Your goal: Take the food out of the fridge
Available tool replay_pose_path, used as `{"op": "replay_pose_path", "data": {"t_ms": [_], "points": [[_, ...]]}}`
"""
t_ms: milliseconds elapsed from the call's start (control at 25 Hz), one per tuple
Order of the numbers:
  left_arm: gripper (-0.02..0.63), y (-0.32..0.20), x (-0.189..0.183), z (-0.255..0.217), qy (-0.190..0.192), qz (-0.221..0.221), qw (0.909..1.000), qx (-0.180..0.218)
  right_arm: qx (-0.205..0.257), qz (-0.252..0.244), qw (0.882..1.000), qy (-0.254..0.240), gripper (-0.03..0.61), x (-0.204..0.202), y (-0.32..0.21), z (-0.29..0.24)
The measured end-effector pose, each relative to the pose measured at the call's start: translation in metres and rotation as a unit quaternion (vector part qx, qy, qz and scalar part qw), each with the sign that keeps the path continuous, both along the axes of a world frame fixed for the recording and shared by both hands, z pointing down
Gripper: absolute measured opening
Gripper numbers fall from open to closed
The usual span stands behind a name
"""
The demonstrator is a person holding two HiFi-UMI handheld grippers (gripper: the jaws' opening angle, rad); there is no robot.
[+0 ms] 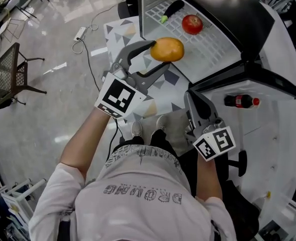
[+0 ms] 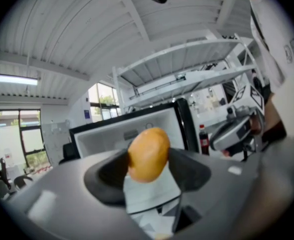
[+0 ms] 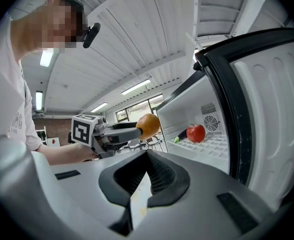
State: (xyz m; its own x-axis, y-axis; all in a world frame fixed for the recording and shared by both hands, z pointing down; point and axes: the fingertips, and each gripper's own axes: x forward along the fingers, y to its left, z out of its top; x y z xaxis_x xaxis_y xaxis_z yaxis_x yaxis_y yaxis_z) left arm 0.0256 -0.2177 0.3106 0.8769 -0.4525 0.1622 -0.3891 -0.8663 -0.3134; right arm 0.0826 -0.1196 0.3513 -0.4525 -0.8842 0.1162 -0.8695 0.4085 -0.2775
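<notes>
Two foods lie on the fridge's wire shelf (image 1: pixel 215 46): a red apple (image 1: pixel 192 24) and a dark eggplant (image 1: pixel 174 8). My left hand-held gripper (image 1: pixel 160 54) is clamped across the orange fruit (image 1: pixel 168 49), which hangs in the air at the fridge's open front, off the shelf; I judge it is on its way out. My right hand-held gripper (image 1: pixel 192 95) hangs low by the open door, jaws together on nothing, probably to leave the left a free path.
</notes>
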Motion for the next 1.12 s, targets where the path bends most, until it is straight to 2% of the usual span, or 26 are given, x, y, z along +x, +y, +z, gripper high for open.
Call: {"op": "replay_pose_path", "data": {"t_ms": [600,1120], "points": [[0.259,0.009,-0.058,0.01,0.034,-0.05,0.9978,-0.027,0.008,-0.017,1.0,0.009,-0.011,-0.02,-0.015,-0.007],[0.258,0.007,-0.082,0.021,0.058,-0.08,0.9938,-0.051,0.011,-0.024,0.999,0.018,-0.011,-0.023,-0.034,-0.01]]}}
